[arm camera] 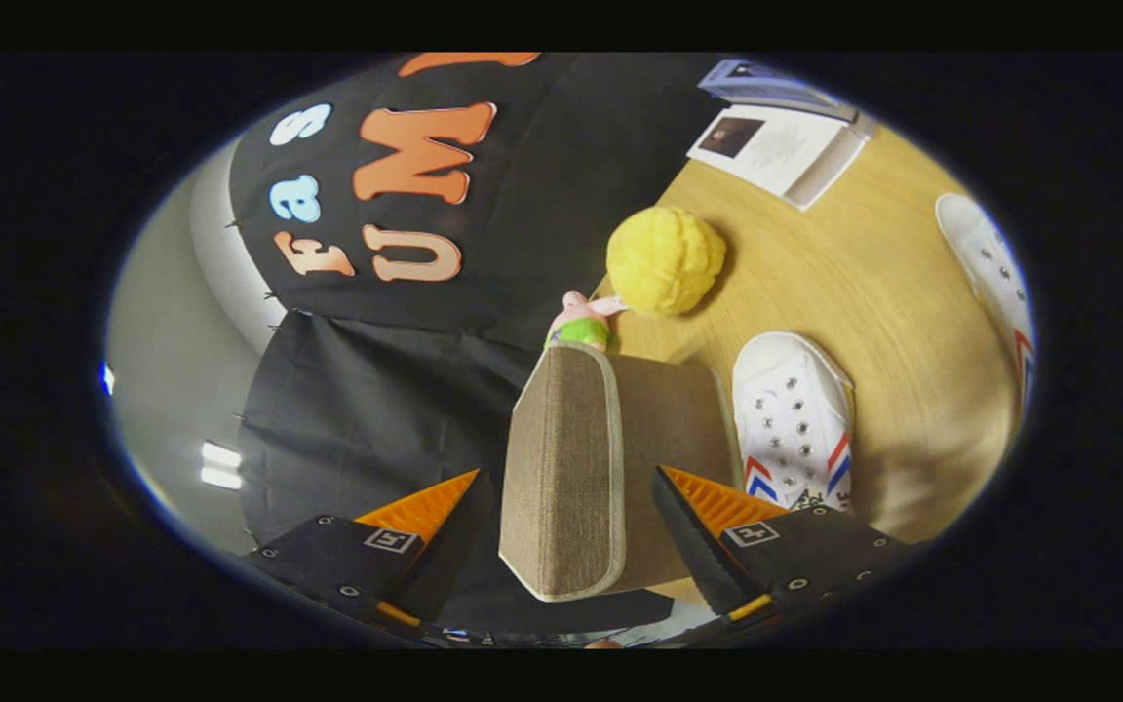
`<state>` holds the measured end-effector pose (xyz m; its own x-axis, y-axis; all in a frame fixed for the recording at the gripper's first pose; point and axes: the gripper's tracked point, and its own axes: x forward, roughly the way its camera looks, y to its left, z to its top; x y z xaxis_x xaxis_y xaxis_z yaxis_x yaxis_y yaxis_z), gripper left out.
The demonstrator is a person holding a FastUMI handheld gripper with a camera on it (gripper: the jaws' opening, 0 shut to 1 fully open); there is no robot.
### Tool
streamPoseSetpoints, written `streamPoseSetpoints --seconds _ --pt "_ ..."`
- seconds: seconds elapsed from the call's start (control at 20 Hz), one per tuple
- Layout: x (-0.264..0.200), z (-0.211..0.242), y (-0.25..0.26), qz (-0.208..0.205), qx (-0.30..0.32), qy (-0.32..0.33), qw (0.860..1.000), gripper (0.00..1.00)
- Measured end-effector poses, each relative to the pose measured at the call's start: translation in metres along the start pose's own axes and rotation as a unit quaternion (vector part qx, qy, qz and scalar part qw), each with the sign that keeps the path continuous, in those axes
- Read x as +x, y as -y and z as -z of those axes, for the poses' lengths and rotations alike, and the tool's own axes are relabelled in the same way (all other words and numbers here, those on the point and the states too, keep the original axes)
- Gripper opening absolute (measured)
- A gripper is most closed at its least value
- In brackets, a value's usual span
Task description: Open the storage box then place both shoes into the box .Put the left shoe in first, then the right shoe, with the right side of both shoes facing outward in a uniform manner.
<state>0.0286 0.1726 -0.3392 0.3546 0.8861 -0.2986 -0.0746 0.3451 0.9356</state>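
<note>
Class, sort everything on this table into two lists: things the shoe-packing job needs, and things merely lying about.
Needed for the job:
storage box, between the open jaws of the gripper
near shoe, beside the box
far shoe

Lying about:
yellow ball
small pink and green toy
booklets

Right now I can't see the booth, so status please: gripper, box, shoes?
Gripper open, fingers either side of the box, not pressing. Both shoes out: one beside box, other farther off. Yellow ball and small toy beyond box.
</note>
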Motion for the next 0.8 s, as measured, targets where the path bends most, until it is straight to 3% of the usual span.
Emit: streamPoseSetpoints --seconds 0.15,0.3,0.5,0.7,0.8 --pt "0.012 0.014 -0.002 -0.036 0.015 -0.041 0.998 0.98" --pt "0.02 0.027 0.005 -0.044 0.017 -0.076 0.996 0.98" --pt "0.013 0.02 -0.019 -0.105 0.061 -0.07 0.99 0.98" --pt "-0.001 0.017 -0.032 -0.13 0.064 -0.058 0.988 0.95" --pt "-0.006 0.011 -0.046 -0.155 0.079 -0.038 0.984 0.85"
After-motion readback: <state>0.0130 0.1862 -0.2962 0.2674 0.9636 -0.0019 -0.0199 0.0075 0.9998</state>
